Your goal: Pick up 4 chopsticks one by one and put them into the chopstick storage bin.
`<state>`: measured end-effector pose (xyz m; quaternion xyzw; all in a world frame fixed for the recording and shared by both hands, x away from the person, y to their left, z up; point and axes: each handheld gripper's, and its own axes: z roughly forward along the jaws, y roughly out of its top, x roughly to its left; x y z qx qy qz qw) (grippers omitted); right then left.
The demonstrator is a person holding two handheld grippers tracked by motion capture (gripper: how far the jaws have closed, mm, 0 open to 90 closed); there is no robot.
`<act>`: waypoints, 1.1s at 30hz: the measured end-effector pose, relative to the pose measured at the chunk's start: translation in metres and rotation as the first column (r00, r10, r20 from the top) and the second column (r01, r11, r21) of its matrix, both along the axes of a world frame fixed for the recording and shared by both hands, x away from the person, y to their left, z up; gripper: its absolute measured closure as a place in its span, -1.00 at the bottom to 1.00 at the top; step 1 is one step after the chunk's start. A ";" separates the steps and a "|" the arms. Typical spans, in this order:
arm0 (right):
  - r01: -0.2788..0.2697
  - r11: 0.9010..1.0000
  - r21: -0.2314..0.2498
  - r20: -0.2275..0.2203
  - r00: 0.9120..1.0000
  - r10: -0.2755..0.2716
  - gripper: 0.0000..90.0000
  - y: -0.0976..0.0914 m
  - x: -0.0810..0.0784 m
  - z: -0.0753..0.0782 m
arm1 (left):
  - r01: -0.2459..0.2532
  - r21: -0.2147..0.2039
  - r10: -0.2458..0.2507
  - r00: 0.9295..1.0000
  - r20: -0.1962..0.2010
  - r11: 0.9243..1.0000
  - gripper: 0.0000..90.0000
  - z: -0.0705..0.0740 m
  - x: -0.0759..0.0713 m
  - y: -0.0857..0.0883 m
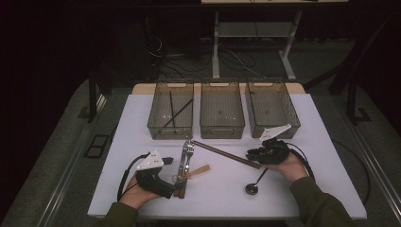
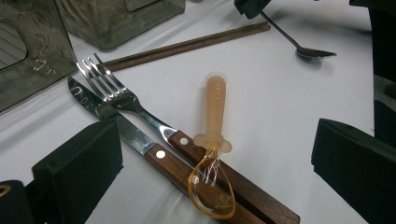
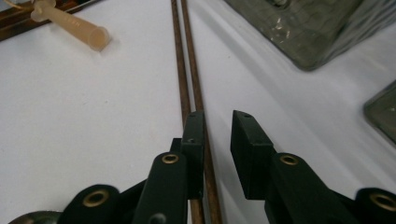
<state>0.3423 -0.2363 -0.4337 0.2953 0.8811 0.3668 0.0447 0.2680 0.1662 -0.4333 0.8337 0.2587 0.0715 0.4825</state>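
A pair of brown chopsticks point(image 1: 222, 153) lies slantwise on the white table point(image 1: 302, 189). My right gripper point(image 1: 249, 153) is low at their right end. In the right gripper view the chopsticks point(image 3: 187, 60) run between the jaws of the right gripper point(image 3: 217, 116), close against the left jaw, with a gap to the right one. My left gripper point(image 1: 176, 187) rests at the front left, its jaws wide apart. In the left gripper view, the left gripper point(image 2: 215, 140) faces a fork point(image 2: 112, 91), a wood-handled knife point(image 2: 93, 105) and an amber plastic spoon point(image 2: 215, 107) lying across their handles.
Three clear bins stand in a row at the back: the left bin point(image 1: 156, 127) holds dark chopsticks, beside it the middle bin point(image 1: 222, 127) and the right bin point(image 1: 272, 127). A metal spoon point(image 1: 253, 187) lies in front of the right gripper.
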 end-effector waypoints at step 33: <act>-0.043 0.997 -0.064 0.014 0.999 0.044 0.84 0.003 0.000 -0.013 | 0.012 0.009 -0.012 1.000 0.003 1.000 -0.97 0.000 -0.001 -0.001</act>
